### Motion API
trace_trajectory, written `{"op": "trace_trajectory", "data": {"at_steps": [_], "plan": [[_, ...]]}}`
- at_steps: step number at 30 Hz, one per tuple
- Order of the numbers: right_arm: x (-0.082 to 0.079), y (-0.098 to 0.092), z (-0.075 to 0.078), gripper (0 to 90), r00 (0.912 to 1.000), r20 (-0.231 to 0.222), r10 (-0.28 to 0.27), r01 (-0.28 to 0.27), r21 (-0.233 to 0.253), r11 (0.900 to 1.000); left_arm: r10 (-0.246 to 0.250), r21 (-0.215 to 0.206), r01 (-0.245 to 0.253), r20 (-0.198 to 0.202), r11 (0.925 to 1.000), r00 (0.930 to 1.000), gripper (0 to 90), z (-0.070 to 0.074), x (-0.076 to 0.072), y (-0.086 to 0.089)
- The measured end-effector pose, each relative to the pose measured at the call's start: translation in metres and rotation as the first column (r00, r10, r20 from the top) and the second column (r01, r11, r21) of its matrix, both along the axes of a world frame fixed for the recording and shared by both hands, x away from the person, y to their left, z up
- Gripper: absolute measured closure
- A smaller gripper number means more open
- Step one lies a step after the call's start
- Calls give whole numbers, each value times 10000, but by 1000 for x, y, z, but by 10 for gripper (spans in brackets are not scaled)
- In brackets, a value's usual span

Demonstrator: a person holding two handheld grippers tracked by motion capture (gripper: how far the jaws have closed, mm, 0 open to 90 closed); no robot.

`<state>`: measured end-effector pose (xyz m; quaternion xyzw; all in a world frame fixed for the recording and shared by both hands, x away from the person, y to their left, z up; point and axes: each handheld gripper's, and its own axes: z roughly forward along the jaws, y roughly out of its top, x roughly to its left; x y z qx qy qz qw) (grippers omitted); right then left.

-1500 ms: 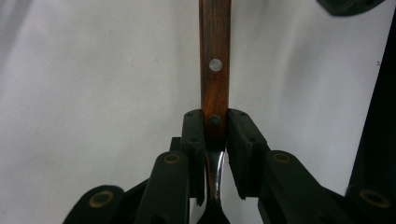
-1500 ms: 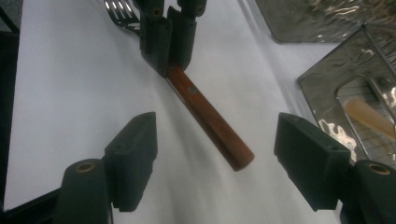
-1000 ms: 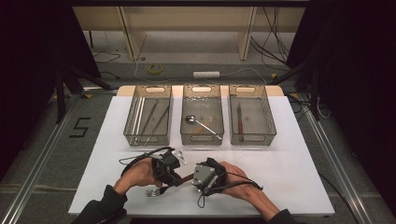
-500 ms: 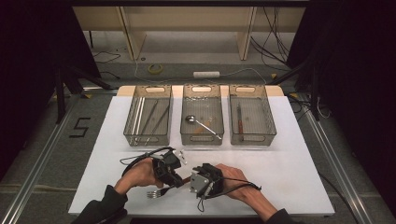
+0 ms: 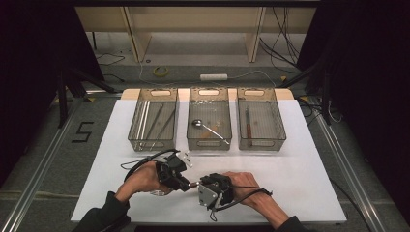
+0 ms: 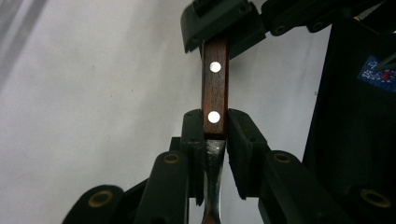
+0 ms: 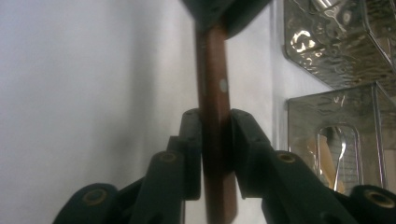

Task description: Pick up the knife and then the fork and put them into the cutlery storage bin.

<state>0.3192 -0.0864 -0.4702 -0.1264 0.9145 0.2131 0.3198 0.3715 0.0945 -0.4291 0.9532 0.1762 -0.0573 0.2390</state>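
Between the jaws of the left gripper (image 6: 211, 135), a fork (image 6: 215, 88) is pinched at the near end of its wooden handle, just where the metal shank begins; the shank runs back down between the jaws toward the camera. Two bright rivets mark the handle, one right at the jaw tips and one farther up. At the handle's far end the right gripper (image 6: 219, 28) closes on it from the other side.

Seen from the right gripper view, the right gripper (image 7: 212, 126) has its jaws pressed against the same handle (image 7: 212, 79), which stands edge-on between them with one rivet showing, and the handle runs up into the dark jaws of the left gripper at the top of that view.

From above, the left gripper (image 5: 181, 181) and right gripper (image 5: 205, 186) face each other tip to tip near the table's front edge, the fork's handle (image 5: 192, 184) a short brown bridge between them, held above the white table (image 5: 300, 174). A hand grips each tool, with cables looping behind.

Well beyond them, three clear bins stand in a row. The left bin (image 5: 153, 120) holds long thin rods, the middle bin (image 5: 209, 118) a spoon (image 5: 208, 128) lying aslant, and the right bin (image 5: 257, 118) a knife (image 5: 248, 126) with a brown handle.
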Motion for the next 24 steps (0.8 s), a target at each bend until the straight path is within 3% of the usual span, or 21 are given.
{"op": "trace_trajectory", "data": {"at_steps": [4,7,11,15,17,20,23,24], "plan": [[-1,-1,2,776,10000,-62,62,-63,-125,9999,74,26,-74,-22,10000,10000,756,1,-1,-1],[-1,-1,5,780,10000,-80,50,-51,-132,9999,310,-179,-310,18,9994,9995,734,4,0,1],[0,-3,3,784,9999,-159,9,-14,-358,9994,699,-658,-672,394,9956,9968,594,15,1,7],[2,-6,5,787,9996,-223,-160,155,-210,9997,1225,-1021,-1146,742,9881,9897,484,23,3,15],[4,-11,7,789,9993,-220,-306,303,-152,9994,1638,-1316,-1492,1084,9800,9805,412,26,4,20],[7,-18,10,793,9980,-260,-571,571,-4,9984,2241,-1963,-1958,1341,9608,9653,338,32,5,26],[12,-26,14,798,9963,-180,-843,843,-1,9964,2557,-2426,-2161,1456,9458,9557,304,37,6,29],[13,-28,15,799,9957,-209,-908,910,65,9958,2761,-2632,-2279,1634,9374,9471,294,39,5,30]]}}
